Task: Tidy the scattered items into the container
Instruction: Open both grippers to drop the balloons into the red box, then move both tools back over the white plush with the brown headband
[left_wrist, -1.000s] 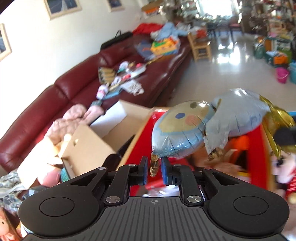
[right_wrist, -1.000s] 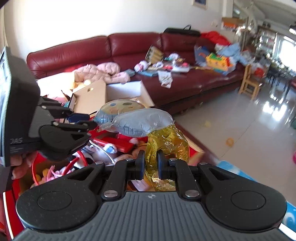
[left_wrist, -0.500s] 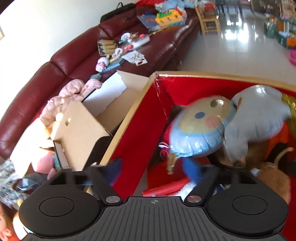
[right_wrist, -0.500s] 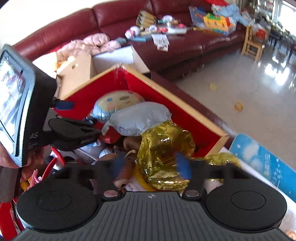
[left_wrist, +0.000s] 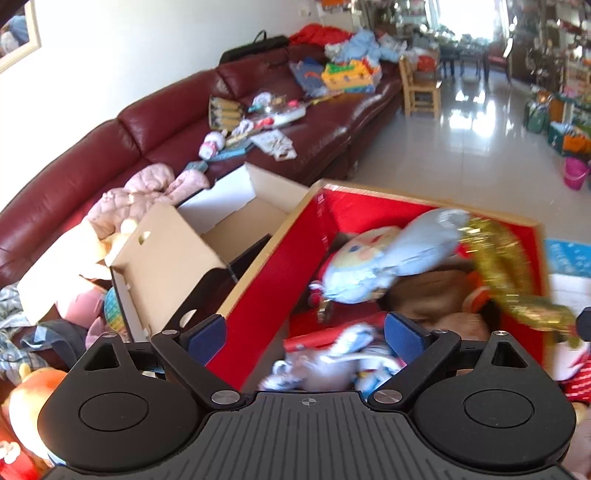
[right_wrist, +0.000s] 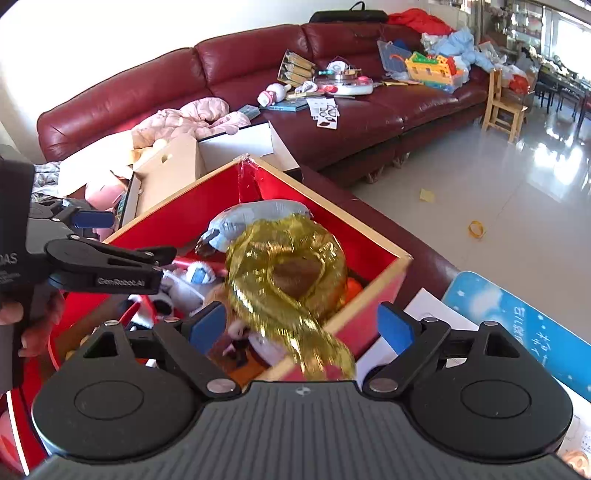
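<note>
**Balloon dropped in the box, sofa still to clear**

I had both grippers spread wide over the box (right_wrist: 369, 314), their jaws just opened: left gripper (left_wrist: 306, 332) and right gripper (right_wrist: 301, 323) gripped nothing. The balloon (right_wrist: 284, 269) lay loose on the toys inside the box, its gold tail draped over the near rim. Beyond the box, the sofa (right_wrist: 369, 122) still carried scattered toys, so I judged much remained.

Glossy pale tile floor (right_wrist: 517, 206) — carries dark red leather sofa (right_wrist: 369, 122), small wooden chair (right_wrist: 504, 107), scraps of yellow litter (right_wrist: 476, 229). Sofa seat strewn with pink padded jacket (right_wrist: 192, 120), papers, toys. Red-lined box (right_wrist: 369, 236) sits before sofa — open cardboard box (right_wrist: 173, 177) just beside it.
</note>
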